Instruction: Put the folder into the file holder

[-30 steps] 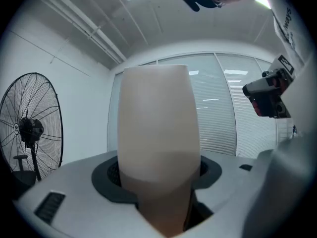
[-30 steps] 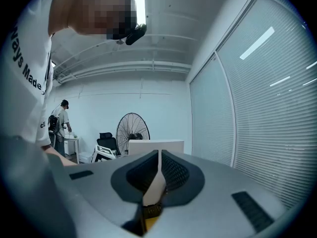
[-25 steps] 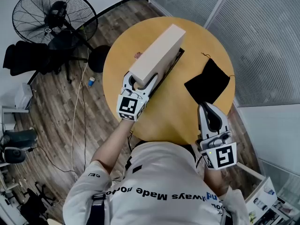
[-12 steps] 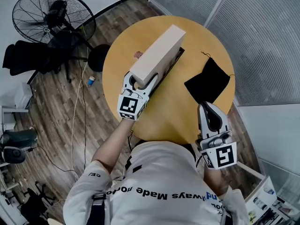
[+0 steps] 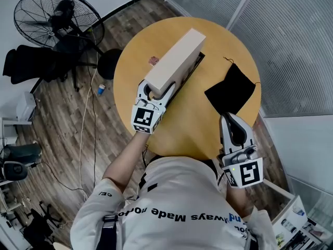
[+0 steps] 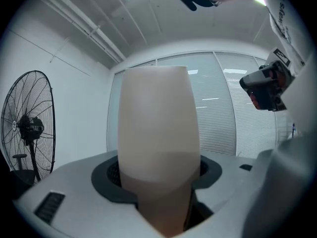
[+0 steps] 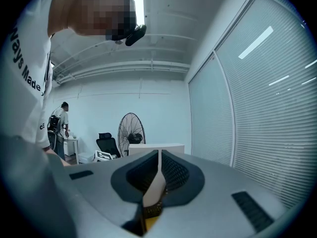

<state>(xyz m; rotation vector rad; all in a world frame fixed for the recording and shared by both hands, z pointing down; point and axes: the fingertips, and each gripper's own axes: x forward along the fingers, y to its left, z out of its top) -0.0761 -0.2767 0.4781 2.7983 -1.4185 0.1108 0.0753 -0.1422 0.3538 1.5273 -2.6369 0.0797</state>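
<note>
Beneath the folder (image 5: 174,61) — file holder (image 5: 199,61) half-hidden.

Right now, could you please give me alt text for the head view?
The left gripper clamps the near end of a long beige folder over a round wooden table. The right gripper is shut and empty, near a black pouch.
</note>
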